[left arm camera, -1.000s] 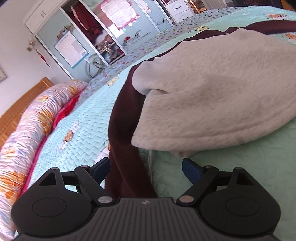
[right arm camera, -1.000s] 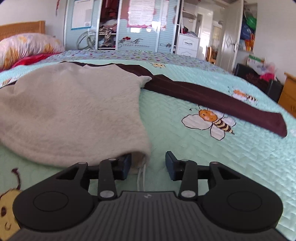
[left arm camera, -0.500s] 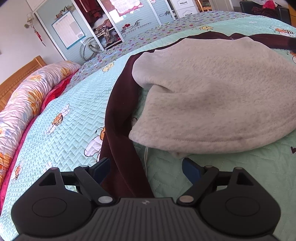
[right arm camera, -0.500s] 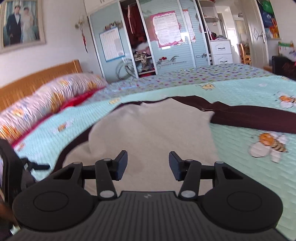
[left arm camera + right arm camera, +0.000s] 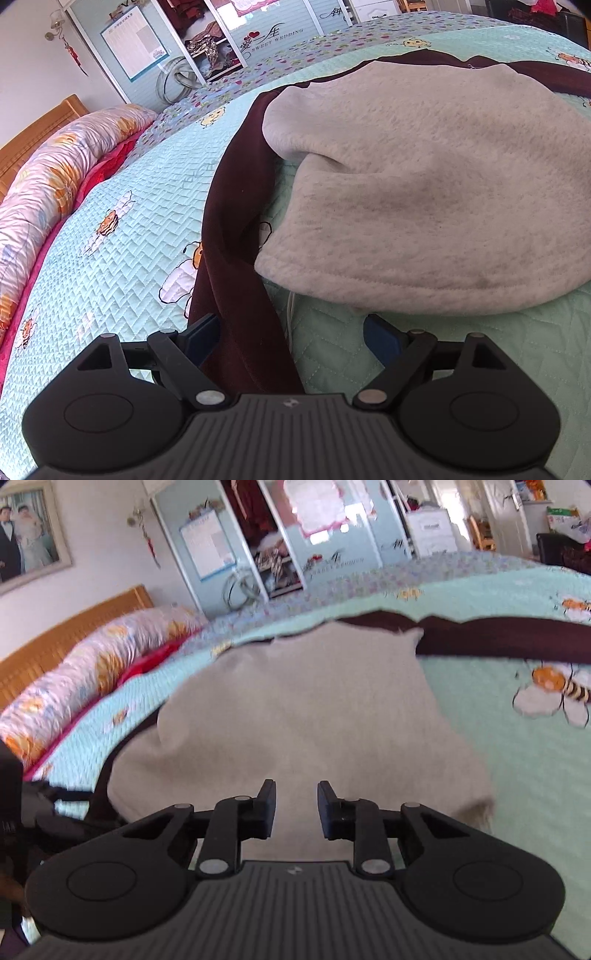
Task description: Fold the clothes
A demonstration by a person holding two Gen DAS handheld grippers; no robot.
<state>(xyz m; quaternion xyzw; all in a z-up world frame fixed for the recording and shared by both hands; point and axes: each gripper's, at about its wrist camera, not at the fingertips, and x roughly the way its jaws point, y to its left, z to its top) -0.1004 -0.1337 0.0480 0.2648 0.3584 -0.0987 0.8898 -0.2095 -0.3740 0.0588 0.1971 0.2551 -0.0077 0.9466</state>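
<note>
Since your R tool (image 5: 296,808) lifted off the hem w/ jaws closing on nothing, grey garment (image 5: 436,192) seems released; L tool (image 5: 291,339) wide open, straddling maroon sleeve (image 5: 236,236), ungripped.

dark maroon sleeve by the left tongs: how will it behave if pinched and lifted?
Probably floppy: the maroon sleeve lies in a soft, curving band on the quilt, so it should drape and sag from the pinch. Likely light, since it looks thin and flat. It disappears under the grey fleece body, so lifting may drag that fabric along.
</note>
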